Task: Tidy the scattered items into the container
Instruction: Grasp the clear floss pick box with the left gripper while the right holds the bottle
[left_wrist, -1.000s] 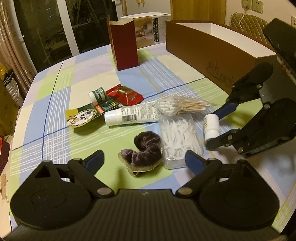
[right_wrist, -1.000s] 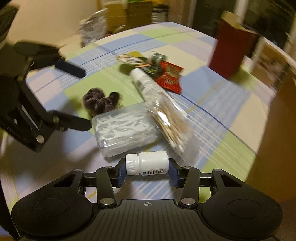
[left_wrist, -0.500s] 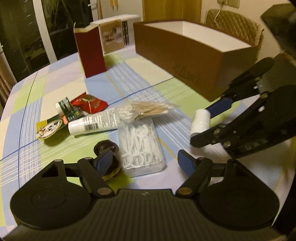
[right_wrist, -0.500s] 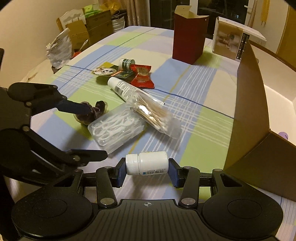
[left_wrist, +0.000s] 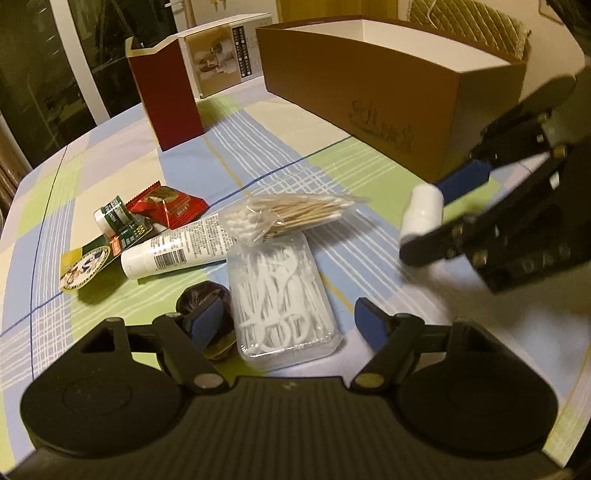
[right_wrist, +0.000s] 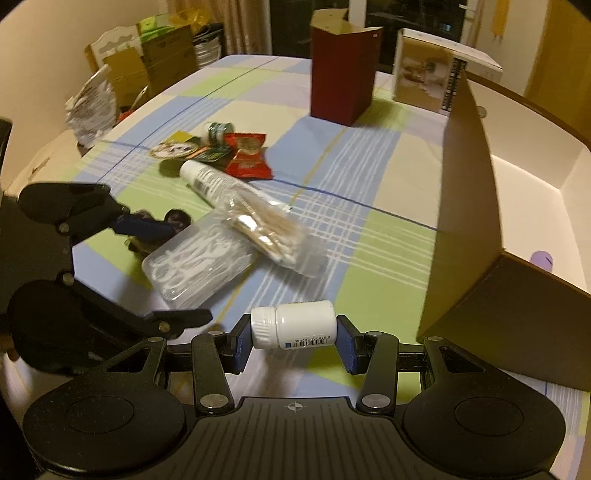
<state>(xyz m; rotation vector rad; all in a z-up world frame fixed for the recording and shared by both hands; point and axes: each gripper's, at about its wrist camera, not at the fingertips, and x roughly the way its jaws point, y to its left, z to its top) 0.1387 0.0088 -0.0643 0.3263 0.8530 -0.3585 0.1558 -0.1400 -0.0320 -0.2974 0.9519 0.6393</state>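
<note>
My right gripper (right_wrist: 293, 328) is shut on a white pill bottle (right_wrist: 295, 323), held sideways above the tablecloth just left of the brown container (right_wrist: 469, 203). In the left wrist view that bottle (left_wrist: 421, 214) hangs in front of the container (left_wrist: 369, 103). My left gripper (left_wrist: 286, 321) is low over the table with a clear box of floss picks (left_wrist: 280, 291) between its fingers. Gaps show on both sides, so its pads do not press on the box. A dark scrunchie (left_wrist: 203, 299) lies partly hidden behind the left finger.
A bag of cotton swabs (left_wrist: 291, 214), a white tube (left_wrist: 181, 247), a red sachet (left_wrist: 166, 203), a small green jar (left_wrist: 112, 218) and a green packet (left_wrist: 88, 262) lie scattered. A red box (left_wrist: 166, 99) and a white carton (left_wrist: 225, 62) stand behind. A purple item (right_wrist: 541, 258) lies inside the container.
My left gripper moved right from over the scrunchie to straddle the floss box, and its jaws narrowed. My right gripper rose and rolled with the bottle, nearer the container.
</note>
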